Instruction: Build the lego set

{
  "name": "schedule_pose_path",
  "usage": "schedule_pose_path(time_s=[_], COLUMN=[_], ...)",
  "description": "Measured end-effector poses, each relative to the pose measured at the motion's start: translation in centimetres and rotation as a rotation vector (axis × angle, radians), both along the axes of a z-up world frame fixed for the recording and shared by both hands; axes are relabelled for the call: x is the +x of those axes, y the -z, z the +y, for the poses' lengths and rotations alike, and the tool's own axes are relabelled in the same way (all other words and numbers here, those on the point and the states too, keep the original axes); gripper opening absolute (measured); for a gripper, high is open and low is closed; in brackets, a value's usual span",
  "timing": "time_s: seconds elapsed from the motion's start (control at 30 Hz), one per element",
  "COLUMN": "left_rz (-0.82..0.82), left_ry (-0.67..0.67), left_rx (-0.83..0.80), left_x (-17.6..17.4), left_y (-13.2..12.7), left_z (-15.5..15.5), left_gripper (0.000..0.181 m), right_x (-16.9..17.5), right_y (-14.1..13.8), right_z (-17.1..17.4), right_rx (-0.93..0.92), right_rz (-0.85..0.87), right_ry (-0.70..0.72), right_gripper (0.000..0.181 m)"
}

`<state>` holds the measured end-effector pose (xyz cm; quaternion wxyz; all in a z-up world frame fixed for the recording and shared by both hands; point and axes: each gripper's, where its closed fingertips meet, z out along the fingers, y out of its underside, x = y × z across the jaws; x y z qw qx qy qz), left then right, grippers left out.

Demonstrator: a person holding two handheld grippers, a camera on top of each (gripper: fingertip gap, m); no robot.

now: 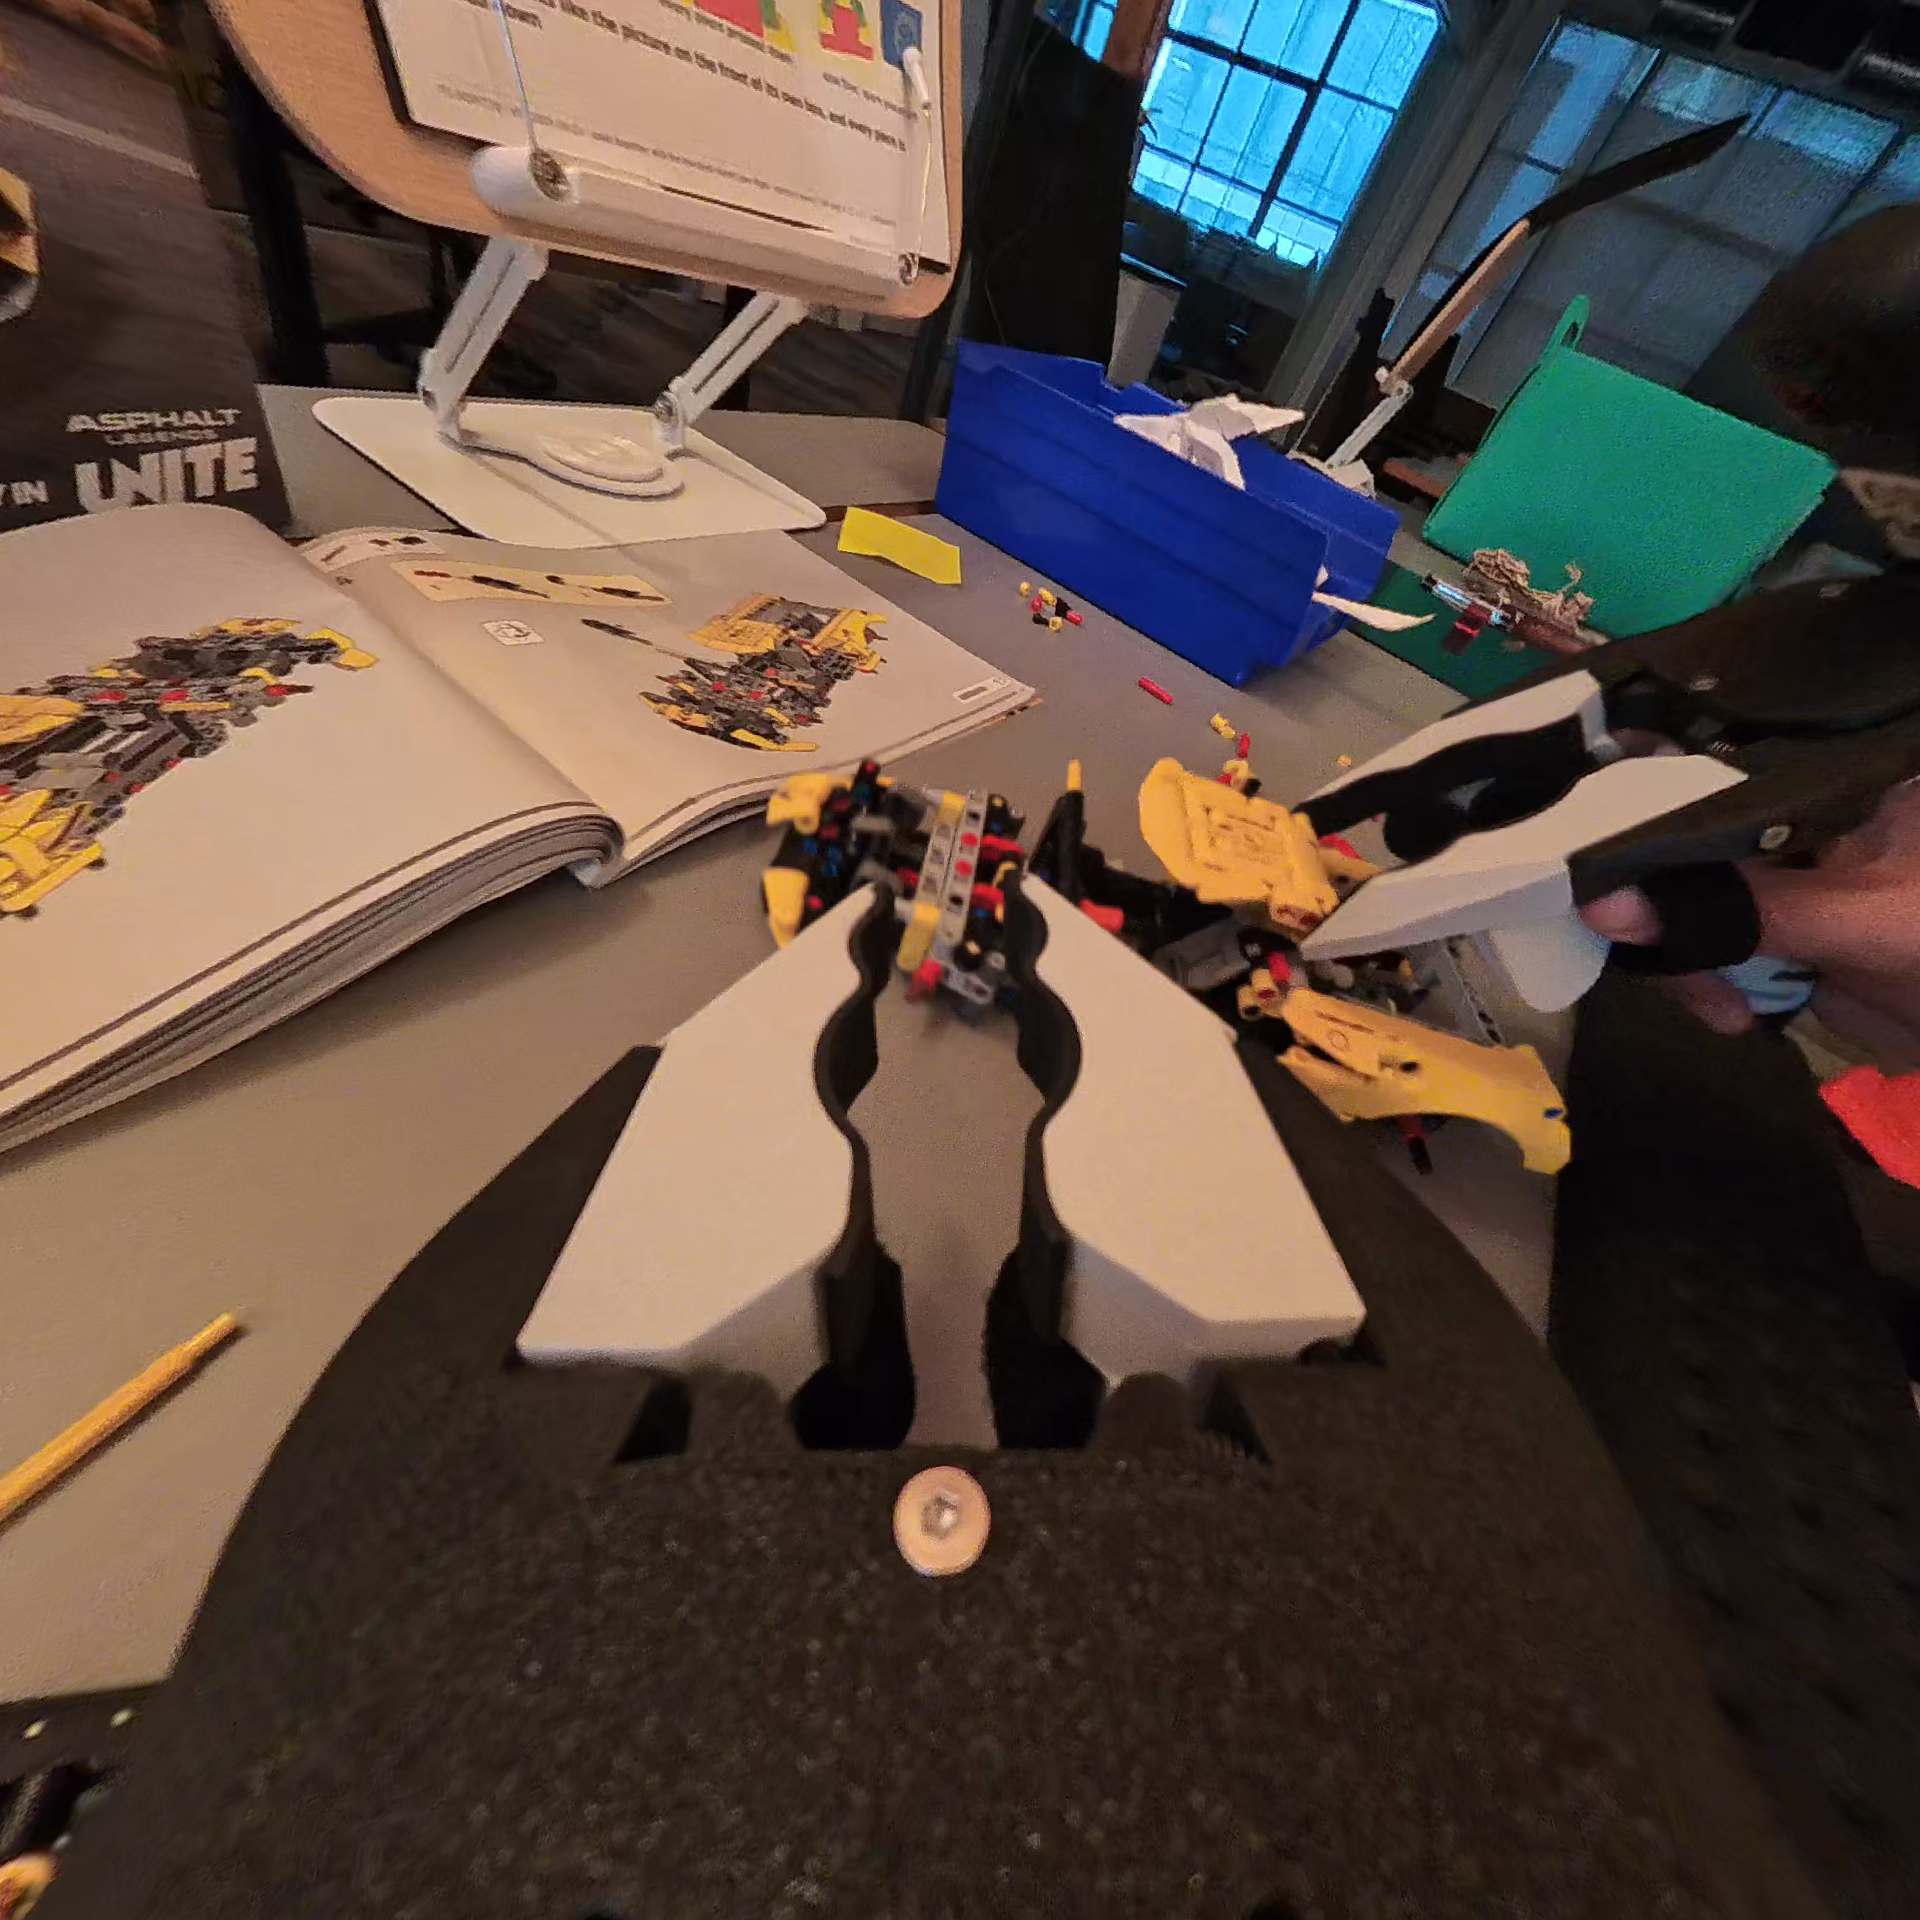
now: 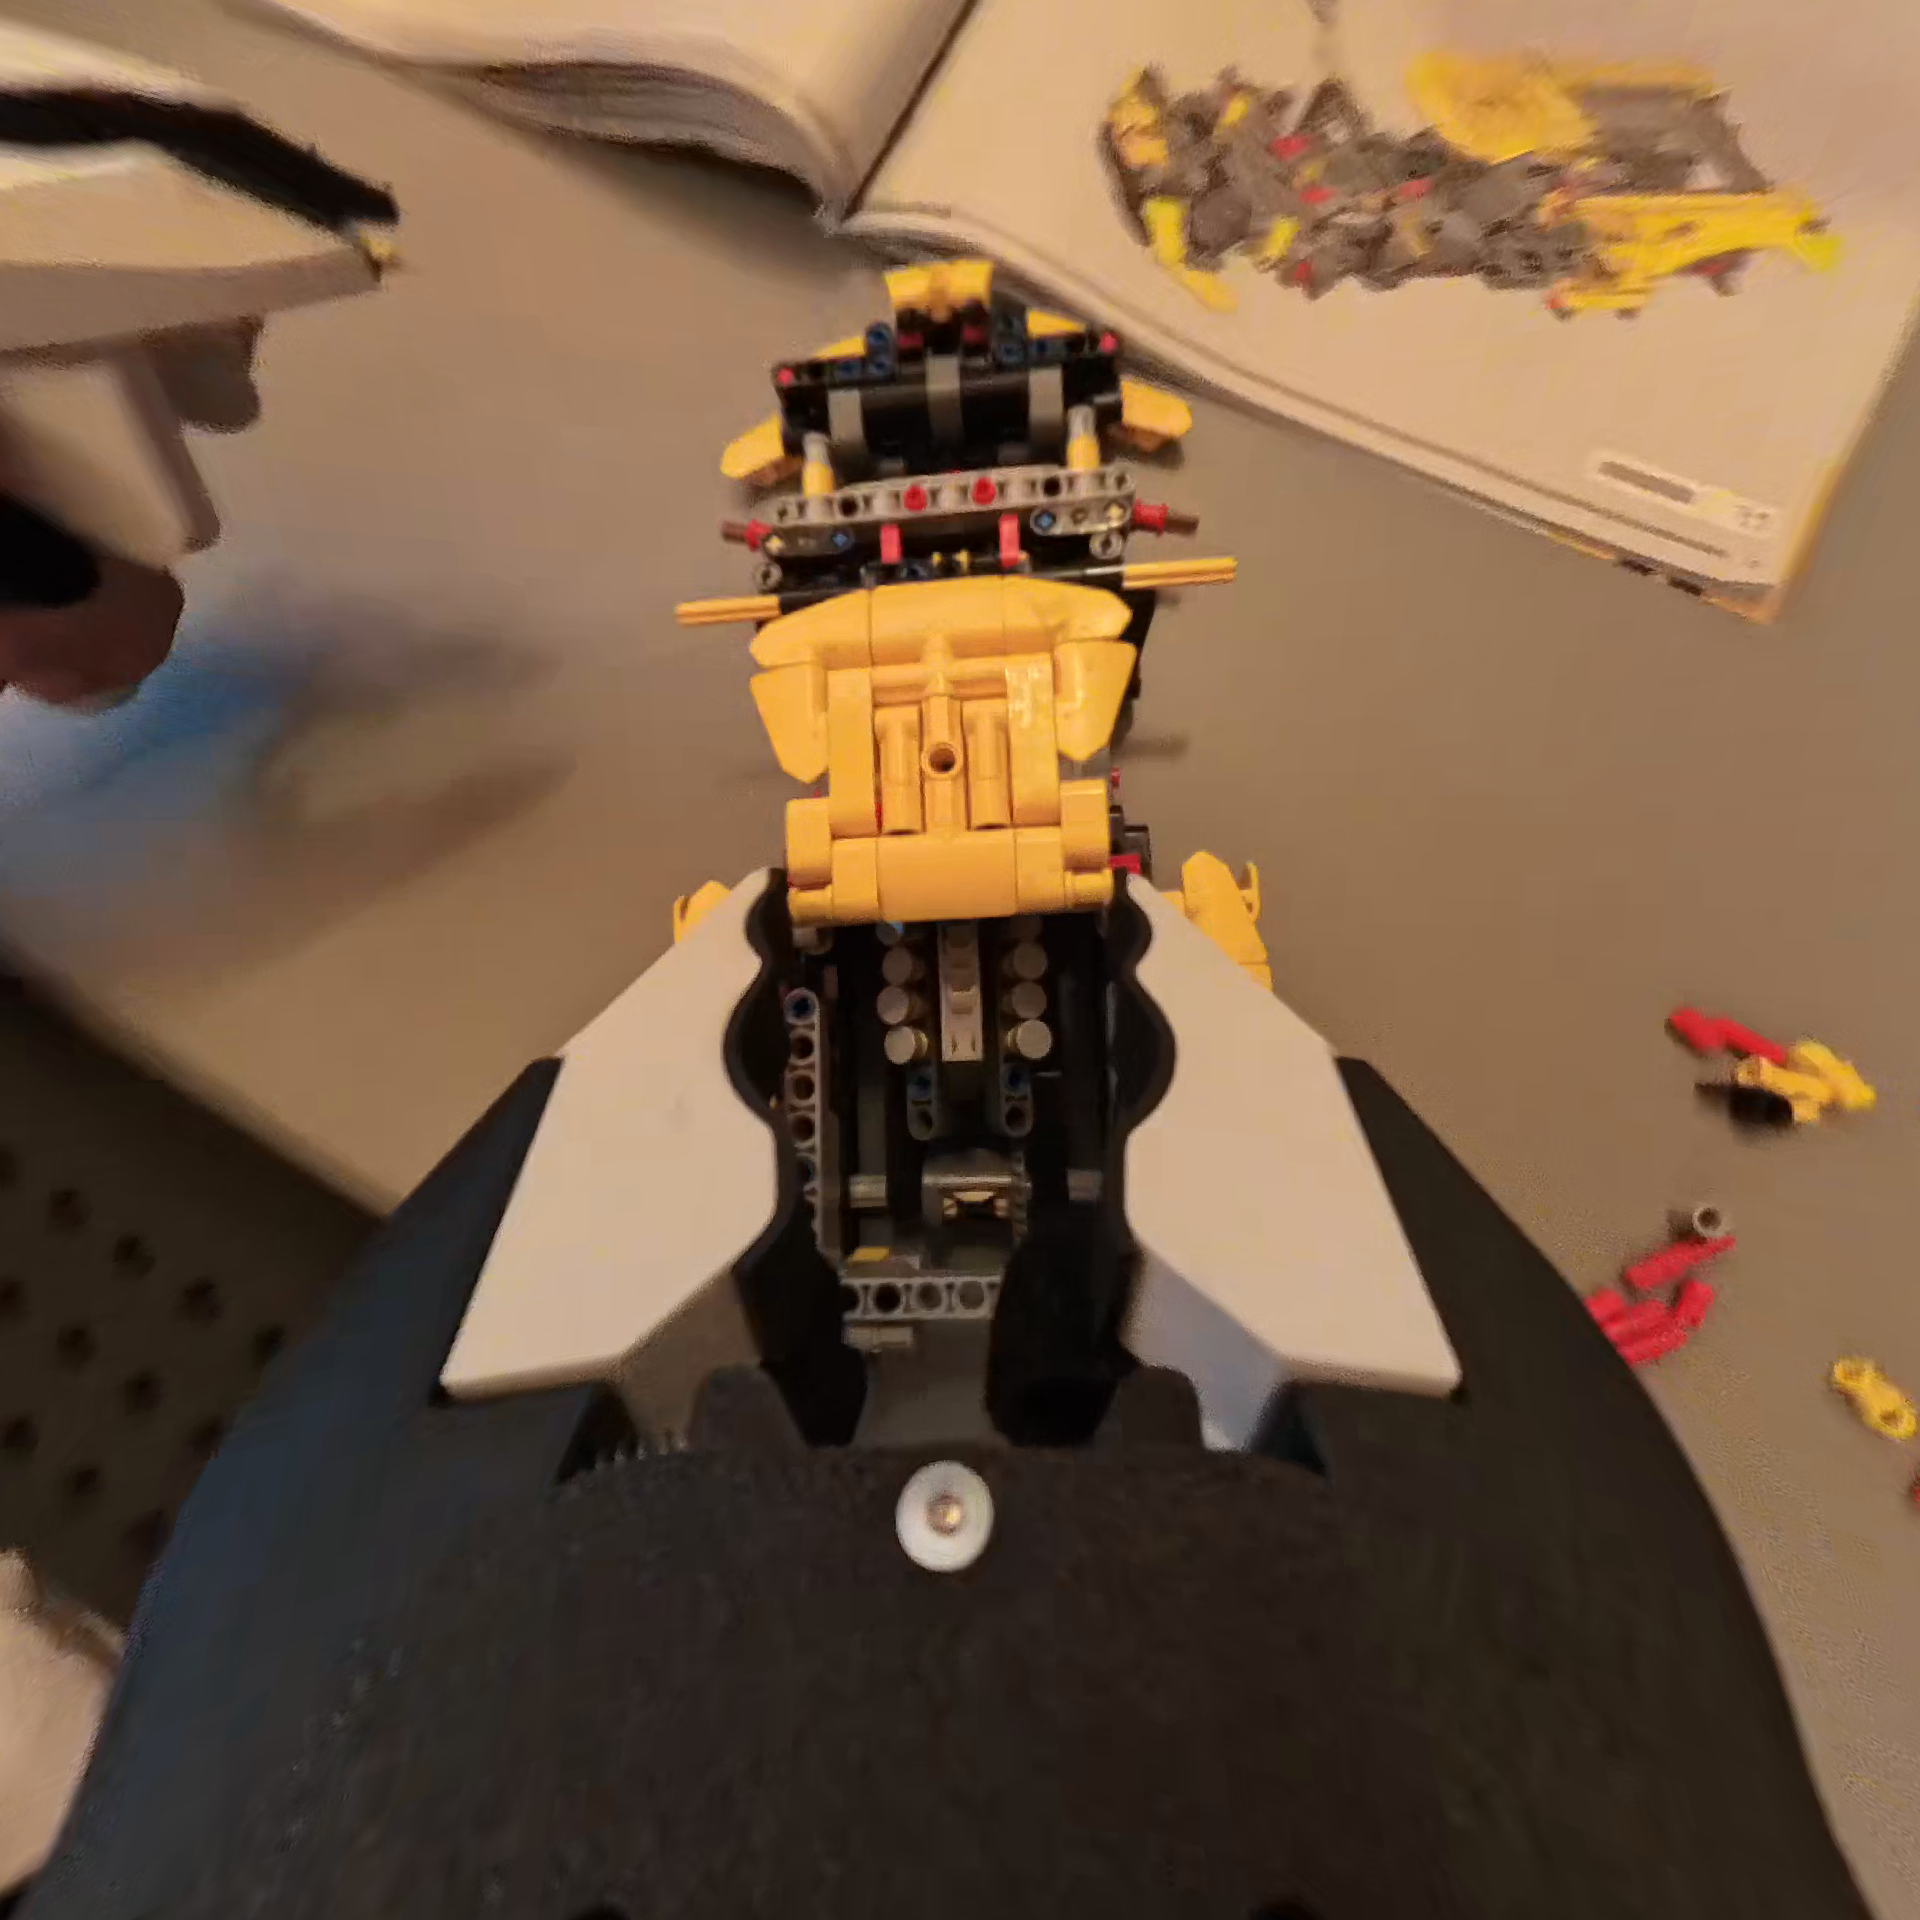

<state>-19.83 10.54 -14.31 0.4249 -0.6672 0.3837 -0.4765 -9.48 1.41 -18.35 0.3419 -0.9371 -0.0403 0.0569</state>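
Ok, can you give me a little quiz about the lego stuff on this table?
1. True or false: the thick paper instruction booklet is closed.
2. Which tongs straddle the yellow-and-black lego car model?
3. The long plastic bin is: A blue, B pink, C orange.
Key: 1 false; 2 the right tongs; 3 A.

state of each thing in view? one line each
Left gripper: shut on model's front end.
Right gripper: shut on model's rear.
Model: part-built, held between both grippers.
Manual: open, flat on table.
Blue bin: tipped on its side.
Loose pins: scattered on table.
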Motion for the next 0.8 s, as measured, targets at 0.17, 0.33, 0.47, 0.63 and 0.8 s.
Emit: schedule_pose_path(time_s=[0.17, 0.33, 0.47, 0.63, 0.8], left_rz=[0.092, 0.172, 0.233, 0.310, 0.338], left_ry=[0.126, 0.289, 0.360, 0.344, 0.196], left_rx=[0.039, 0.062, 0.097, 0.122, 0.104], left_x=[1.3, 2.2, 2.5, 2.6, 1.4], left_y=[1.5, 2.9, 3.9, 5.2, 5.1], left_z=[-3.1, -6.9, -8.6, -8.4, -5.0], left_gripper=[0.020, 0.022, 0.022, 0.017, 0.008], right_x=[-1.6, 2.6, 0.9, -1.9, -6.2], right_y=[-0.5, -1.5, 2.4, 2.1, 1.7], right_z=[-0.4, -3.3, -6.6, -6.6, -7.1], right_rx=[0.048, 0.100, -0.105, -0.099, -0.127], right_rz=[0.107, 0.030, 0.242, 0.252, 0.339], right_ry=[0.036, 0.045, -0.041, -0.063, -0.138], right_gripper=[0.080, 0.068, 0.089, 0.093, 0.088])
